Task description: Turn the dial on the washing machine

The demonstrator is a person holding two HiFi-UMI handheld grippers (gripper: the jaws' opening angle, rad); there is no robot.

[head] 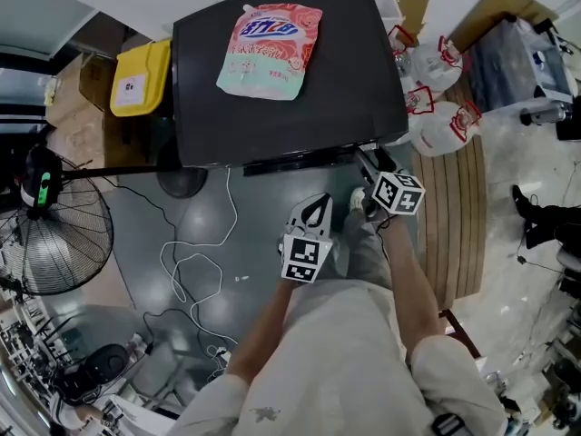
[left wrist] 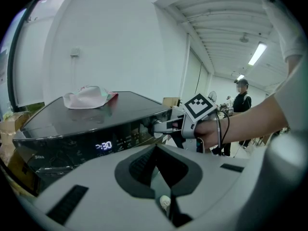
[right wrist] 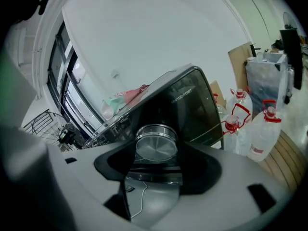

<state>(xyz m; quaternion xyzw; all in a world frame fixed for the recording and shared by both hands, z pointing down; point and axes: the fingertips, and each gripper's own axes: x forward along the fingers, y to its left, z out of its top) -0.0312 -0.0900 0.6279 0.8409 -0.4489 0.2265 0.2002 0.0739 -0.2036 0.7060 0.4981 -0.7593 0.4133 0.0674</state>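
Note:
The black washing machine (head: 272,116) has a pink and green detergent bag (head: 270,51) lying on its lid. Its round silver dial (right wrist: 155,146) sits on the front panel at the right end. My right gripper (head: 365,160) reaches up to that panel, and in the right gripper view the dial fills the gap between the jaws, which are shut on it (right wrist: 155,150). The left gripper view shows the right gripper (left wrist: 159,125) at the panel, right of the lit display (left wrist: 103,146). My left gripper (head: 316,203) hangs lower, away from the machine, jaws together and empty (left wrist: 161,177).
A yellow bin (head: 141,78) stands left of the machine. A floor fan (head: 54,234) and a white cable (head: 195,271) are at the lower left. Water jugs (head: 436,98) and a wooden pallet (head: 458,225) are at the right. A person (left wrist: 242,97) stands far off.

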